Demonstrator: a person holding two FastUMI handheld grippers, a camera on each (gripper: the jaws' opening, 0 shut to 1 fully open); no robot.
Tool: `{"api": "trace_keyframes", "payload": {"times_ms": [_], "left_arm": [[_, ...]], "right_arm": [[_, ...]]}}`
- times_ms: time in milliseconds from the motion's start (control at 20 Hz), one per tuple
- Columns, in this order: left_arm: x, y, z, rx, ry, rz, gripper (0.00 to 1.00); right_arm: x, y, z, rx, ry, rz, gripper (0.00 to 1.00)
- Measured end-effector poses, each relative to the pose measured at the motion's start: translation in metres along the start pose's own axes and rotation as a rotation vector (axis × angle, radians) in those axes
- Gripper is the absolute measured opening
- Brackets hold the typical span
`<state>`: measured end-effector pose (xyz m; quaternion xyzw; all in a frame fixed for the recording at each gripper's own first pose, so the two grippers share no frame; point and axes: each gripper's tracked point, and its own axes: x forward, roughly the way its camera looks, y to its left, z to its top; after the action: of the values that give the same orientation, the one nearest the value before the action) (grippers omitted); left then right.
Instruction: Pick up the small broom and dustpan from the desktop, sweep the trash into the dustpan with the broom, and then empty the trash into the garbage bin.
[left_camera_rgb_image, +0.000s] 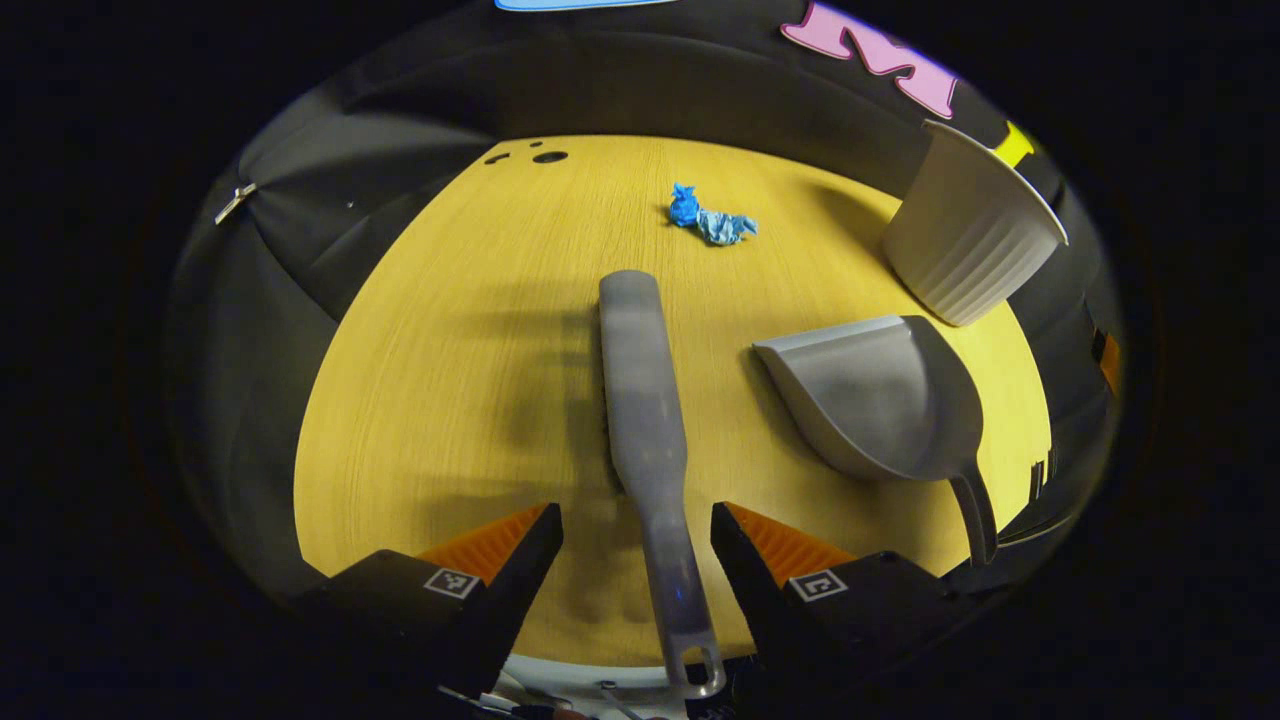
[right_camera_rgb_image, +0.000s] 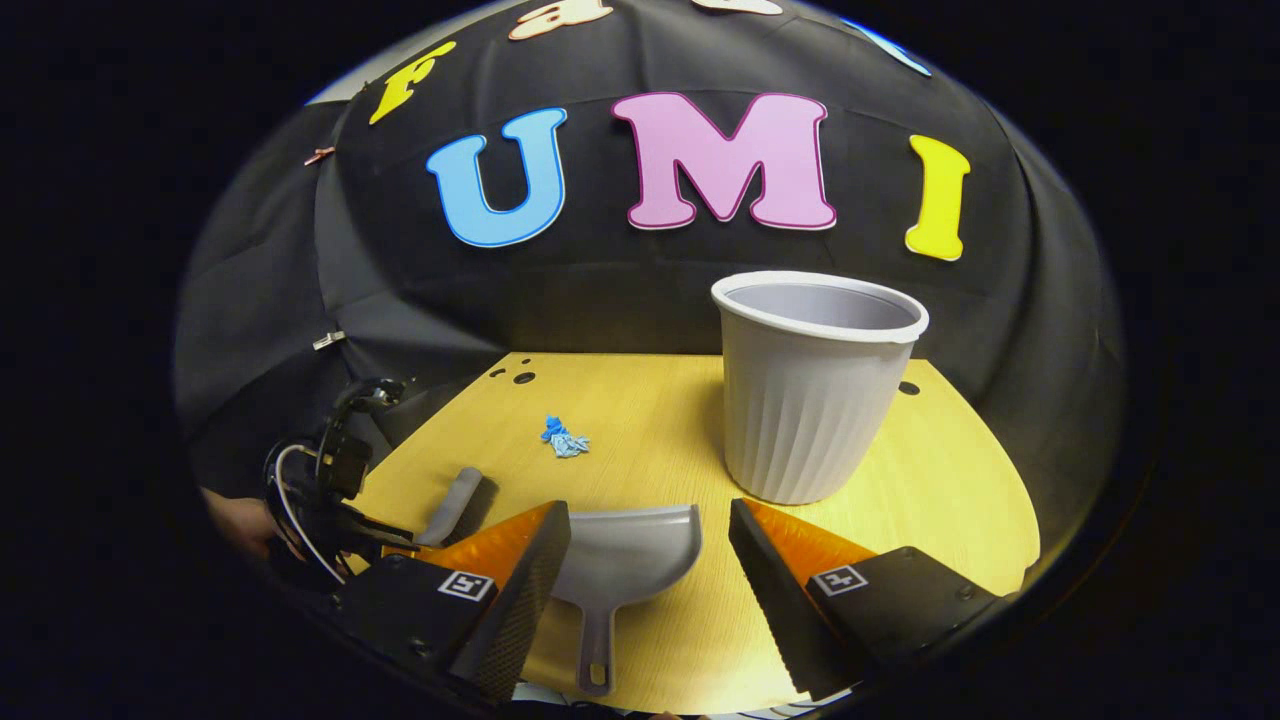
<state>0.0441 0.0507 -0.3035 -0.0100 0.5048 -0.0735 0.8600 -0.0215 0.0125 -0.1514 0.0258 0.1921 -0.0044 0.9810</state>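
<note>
I have both tools lined up but neither one in hand. The left tongs (left_camera_rgb_image: 636, 545) are spread wide, with the small broom (left_camera_rgb_image: 645, 400) lying flat on the yellow worktop (left_camera_rgb_image: 420, 350) and its grey handle running straight down the gap between the fingers, touching neither as far as I can tell. The right tongs (right_camera_rgb_image: 648, 555) are spread too, and the dustpan (right_camera_rgb_image: 625, 550) sits on the worktop between them with its thin handle pointing back toward me.

The trash, a crumpled blue scrap (left_camera_rgb_image: 710, 220), lies farther along the worktop beyond the broom's head, well apart from both tools. The white ribbed garbage bin (right_camera_rgb_image: 815, 400) stands upright near the dustpan, toward the back of the worktop.

My worries from here:
- The broom handle is narrow and rounded. If I close off-centre, I judge one finger will push it sideways before the other bites, and it may roll or swing out of the grip.
- I cannot tell how high the left fingers ride above the worktop, so closing too high could skim over the handle.
- The dustpan handle is slimmer yet, and a pinch near its end would probably let the scoop sag or twist.
- The bin looks light. Swinging the dustpan up beside it could knock it over.
- The scrap looks feather-light, and a hard sweep might flick it past the dustpan.
</note>
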Motion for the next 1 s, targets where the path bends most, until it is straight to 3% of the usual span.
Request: {"api": "trace_keyframes", "payload": {"times_ms": [250,300,550,600,750,800,850,950,1000], "left_arm": [[0.017,0.001,-0.003,0.037,0.100,0.054,0.96],[0.020,0.000,-0.004,0.048,0.115,0.062,1.00],[0.030,-0.011,-0.003,0.082,0.154,0.052,0.89],[0.030,-0.012,-0.003,0.076,0.152,0.051,0.76],[0.031,-0.007,-0.002,0.067,0.145,0.056,0.64],[0.034,-0.004,-0.004,0.050,0.142,0.058,0.48],[0.034,-0.003,-0.003,0.035,0.131,0.057,0.38],[0.030,-0.003,-0.002,0.041,0.103,0.037,0.27],[0.029,-0.002,-0.003,0.053,0.082,0.032,0.30]], "right_arm": [[0.004,-0.003,-0.016,0.039,0.051,0.004,0.99],[0.003,-0.003,-0.019,0.046,0.063,0.003,0.99],[0.001,-0.001,-0.025,0.060,0.087,0.008,0.99],[0.000,0.001,-0.027,0.059,0.091,0.010,0.99],[-0.001,0.007,-0.031,0.051,0.117,0.023,0.99],[-0.001,0.011,-0.033,0.047,0.128,0.032,0.99],[-0.002,0.018,-0.034,0.043,0.145,0.052,0.99],[-0.003,0.030,-0.042,0.025,0.183,0.089,0.99],[-0.004,0.033,-0.047,0.009,0.206,0.098,0.99]]}}
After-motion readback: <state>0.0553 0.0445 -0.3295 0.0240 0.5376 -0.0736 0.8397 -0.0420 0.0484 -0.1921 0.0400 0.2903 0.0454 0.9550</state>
